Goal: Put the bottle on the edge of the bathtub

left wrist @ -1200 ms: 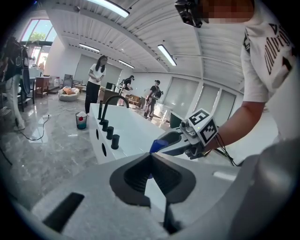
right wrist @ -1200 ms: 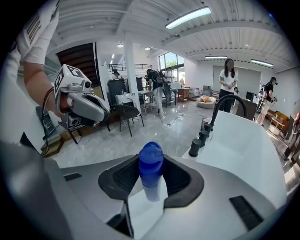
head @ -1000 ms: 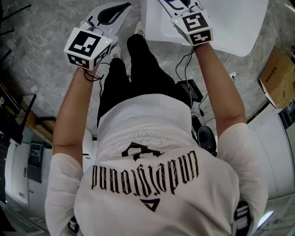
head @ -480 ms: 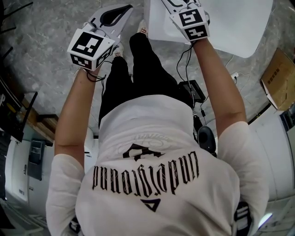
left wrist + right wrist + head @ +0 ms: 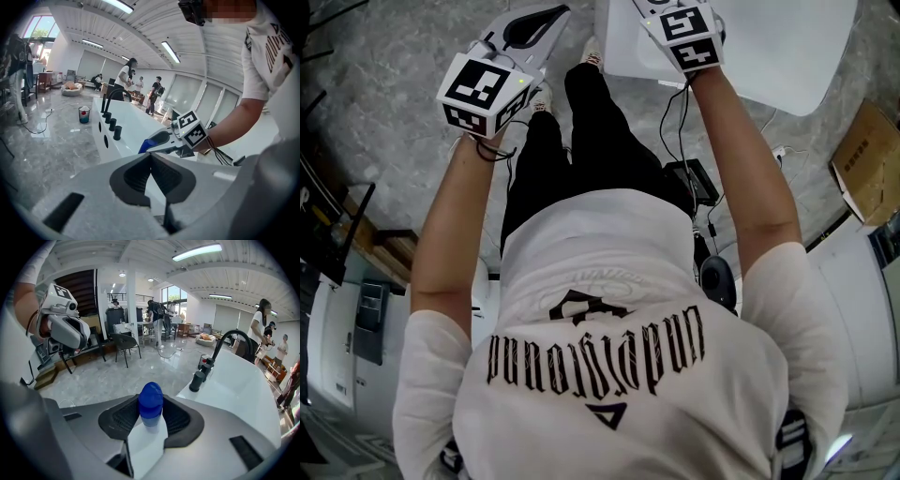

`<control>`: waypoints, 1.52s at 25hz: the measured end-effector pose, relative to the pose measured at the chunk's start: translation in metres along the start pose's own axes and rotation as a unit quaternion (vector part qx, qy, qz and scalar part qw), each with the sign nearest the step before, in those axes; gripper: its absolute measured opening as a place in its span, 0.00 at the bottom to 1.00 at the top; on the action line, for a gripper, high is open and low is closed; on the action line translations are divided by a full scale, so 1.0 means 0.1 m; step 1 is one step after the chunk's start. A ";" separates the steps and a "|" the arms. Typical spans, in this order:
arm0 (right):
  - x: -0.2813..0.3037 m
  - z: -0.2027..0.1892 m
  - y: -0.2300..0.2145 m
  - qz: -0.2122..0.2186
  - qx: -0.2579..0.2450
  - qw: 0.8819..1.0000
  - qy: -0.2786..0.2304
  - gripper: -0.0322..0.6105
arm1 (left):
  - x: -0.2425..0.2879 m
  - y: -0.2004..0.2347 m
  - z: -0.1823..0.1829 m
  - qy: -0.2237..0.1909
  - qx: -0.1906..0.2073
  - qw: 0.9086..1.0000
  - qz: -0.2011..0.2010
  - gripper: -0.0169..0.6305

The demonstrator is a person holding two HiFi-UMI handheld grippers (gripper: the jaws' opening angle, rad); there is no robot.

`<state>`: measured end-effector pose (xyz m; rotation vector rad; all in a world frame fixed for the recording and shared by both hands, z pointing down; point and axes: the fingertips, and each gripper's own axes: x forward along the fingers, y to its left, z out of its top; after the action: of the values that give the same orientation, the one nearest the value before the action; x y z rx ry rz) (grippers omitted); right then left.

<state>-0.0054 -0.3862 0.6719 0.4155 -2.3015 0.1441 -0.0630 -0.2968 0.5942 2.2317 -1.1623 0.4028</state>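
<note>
A white bottle with a blue cap (image 5: 150, 400) stands upright between the pads of my right gripper (image 5: 151, 416), which is shut on it. In the left gripper view the blue cap (image 5: 146, 146) pokes out of that gripper beside the white bathtub (image 5: 129, 129). The tub's broad rim (image 5: 234, 380) lies just right of the bottle, with a black faucet (image 5: 226, 342) on it. In the head view the right gripper's marker cube (image 5: 682, 36) is over the tub's corner (image 5: 628, 47). My left gripper (image 5: 150, 158) is shut and empty, held left of the tub over the floor.
Black knobs (image 5: 112, 125) line the tub rim below the faucet. A cup (image 5: 84, 114) stands on the marble floor. A chair (image 5: 124, 345) and several people are farther off. Cables and a black box (image 5: 689, 183) lie by the person's feet. A cardboard box (image 5: 862, 159) sits at right.
In the head view the right gripper has shifted a little up and left over the tub's corner. The left gripper has barely moved.
</note>
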 end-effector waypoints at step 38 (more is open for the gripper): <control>-0.85 0.38 0.34 -0.062 0.030 0.997 -0.046 0.32 | -0.55 -0.36 0.27 -0.034 0.046 0.998 -0.024 0.05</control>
<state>0.0121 -0.3412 0.5849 0.6055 -2.3576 0.1359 -0.0652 -0.2625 0.5325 2.3644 -1.1440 0.3713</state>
